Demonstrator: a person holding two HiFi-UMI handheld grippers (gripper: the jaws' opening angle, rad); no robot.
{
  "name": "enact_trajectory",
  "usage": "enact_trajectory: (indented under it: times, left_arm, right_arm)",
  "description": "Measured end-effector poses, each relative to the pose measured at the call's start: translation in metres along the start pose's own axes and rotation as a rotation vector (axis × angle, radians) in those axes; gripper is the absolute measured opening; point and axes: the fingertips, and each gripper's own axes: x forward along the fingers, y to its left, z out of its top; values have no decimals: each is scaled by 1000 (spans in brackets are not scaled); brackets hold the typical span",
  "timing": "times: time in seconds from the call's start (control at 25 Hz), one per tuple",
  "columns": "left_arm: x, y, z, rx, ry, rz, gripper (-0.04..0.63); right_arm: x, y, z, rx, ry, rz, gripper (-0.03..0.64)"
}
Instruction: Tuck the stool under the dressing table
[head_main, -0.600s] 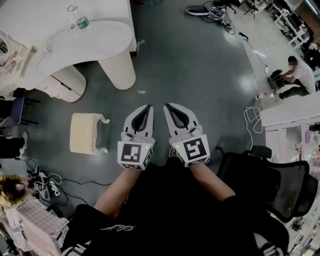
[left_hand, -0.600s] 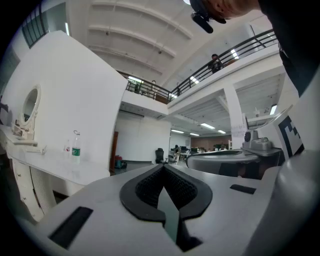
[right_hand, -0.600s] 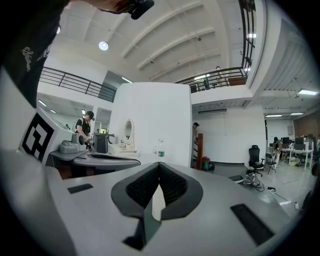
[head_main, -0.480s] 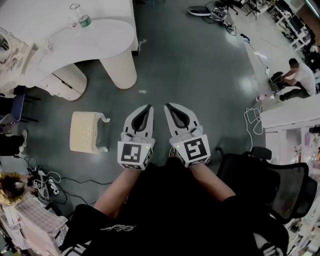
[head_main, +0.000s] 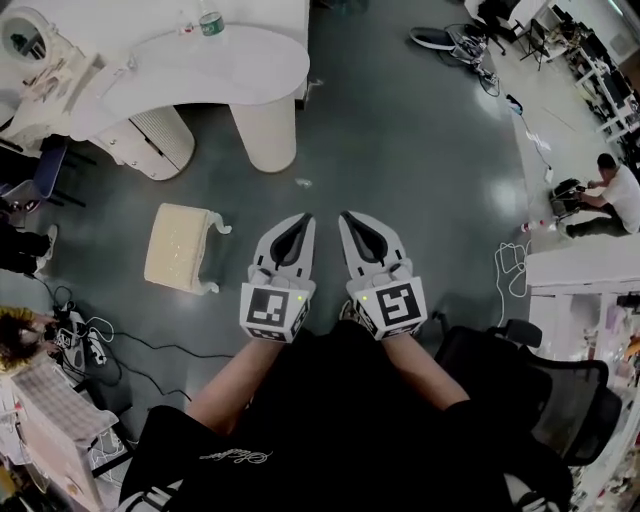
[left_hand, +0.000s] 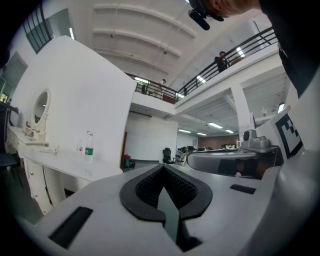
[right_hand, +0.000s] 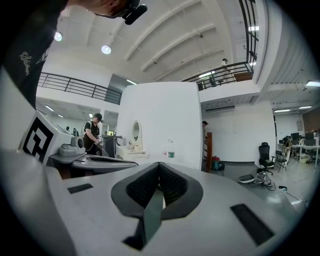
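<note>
A cream cushioned stool (head_main: 180, 246) with curled white legs stands on the grey floor at the left, apart from the white dressing table (head_main: 190, 72) at the top left. A round mirror (head_main: 24, 36) sits on the table's left end. In the head view my left gripper (head_main: 301, 219) and right gripper (head_main: 346, 219) are held side by side in front of me, both shut and empty, to the right of the stool and well above the floor. The left gripper view shows the table (left_hand: 55, 160) and mirror (left_hand: 39, 107) off to the left; the right gripper view shows the mirror (right_hand: 135, 131) far ahead.
A plastic bottle (head_main: 209, 20) stands on the table top. Cables and a power strip (head_main: 80, 345) lie on the floor at the left. A black office chair (head_main: 545, 385) is at my right. A person (head_main: 605, 195) crouches at the far right beside a white desk (head_main: 580, 265).
The head view has shifted: the stool and dressing table now lie further right and lower in the picture. Both grippers stay shut, side by side, as before.
</note>
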Motion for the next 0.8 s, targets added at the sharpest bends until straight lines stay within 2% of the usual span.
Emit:
enact_trajectory:
  times: [0.32,0.56,0.8]
  left_arm:
    - [-45,55,1,2,-7,93,3]
    - [-78,91,-1,25,13,143,3]
    - [-106,124,-20,-21,42,200,3]
  right_arm:
    - [34,39,6,4,-21,40,6]
    - [53,76,7,51,-38,66,6]
    - [71,114,-8,54,9,127,6]
